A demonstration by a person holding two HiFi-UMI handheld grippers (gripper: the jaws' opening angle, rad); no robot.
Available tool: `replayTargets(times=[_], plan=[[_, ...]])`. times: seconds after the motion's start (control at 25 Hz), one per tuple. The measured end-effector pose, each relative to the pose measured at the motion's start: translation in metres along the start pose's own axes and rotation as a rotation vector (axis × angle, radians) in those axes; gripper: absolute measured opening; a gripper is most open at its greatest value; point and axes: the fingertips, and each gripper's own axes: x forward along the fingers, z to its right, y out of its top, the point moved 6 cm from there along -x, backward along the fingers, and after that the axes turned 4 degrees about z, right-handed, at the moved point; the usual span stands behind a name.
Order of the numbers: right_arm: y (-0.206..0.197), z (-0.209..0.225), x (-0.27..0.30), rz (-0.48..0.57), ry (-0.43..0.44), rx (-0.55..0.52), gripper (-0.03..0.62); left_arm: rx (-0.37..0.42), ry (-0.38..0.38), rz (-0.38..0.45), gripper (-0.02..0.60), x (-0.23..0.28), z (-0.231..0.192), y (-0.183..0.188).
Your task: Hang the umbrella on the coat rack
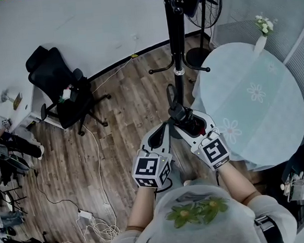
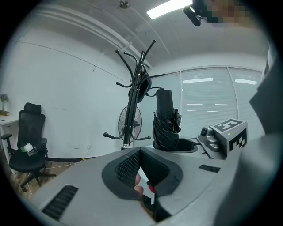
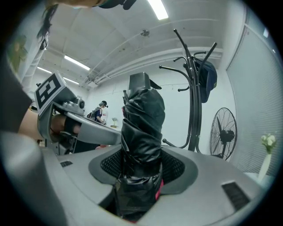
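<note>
The right tongs [image 1: 191,121] are clamped on the folded black umbrella [image 1: 178,111]. In the right gripper view the pads press on both sides of its wrapped body [image 3: 141,132], which stands upright across the jaws. The left tongs [image 1: 166,126] are together at the tips, just beside the umbrella on its left. The left gripper view shows something small, red and white, deep between the pads [image 2: 140,152], but I cannot tell what it is.

In the head view the umbrella's long axis runs from the tongs toward the top of the frame, and its far end points at the pole of the coat rack [image 1: 176,38]. The rack is straight ahead of both hands, near but apart from the umbrella. Its lower hooks [image 1: 161,69] spread to both sides, just above the umbrella's end in the frame.

I judge that the right hand carries the load, so it must bring the umbrella to a hook. The round bench [image 1: 277,119] at the right lies close to that path.
</note>
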Motion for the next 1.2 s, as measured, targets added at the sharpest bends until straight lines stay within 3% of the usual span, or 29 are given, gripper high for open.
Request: replayTargets(times=[0.16, 0.76, 1.2], plan=[[0.005, 0.010, 0.041, -0.021, -0.001, 0.001, 0.233, -0.007, -0.004, 0.000, 0.002, 0.019, -0.036, 0.014], [-0.024, 0.027, 0.121, -0.123, -0.026, 0.011, 0.233, -0.031, -0.008, -0.030, 0.002, 0.050, -0.110, 0.018], [-0.062, 0.039, 0.153, -0.211, -0.065, 0.059, 0.233, -0.039, -0.040, -0.058, 0.002, 0.071, -0.144, 0.015]])
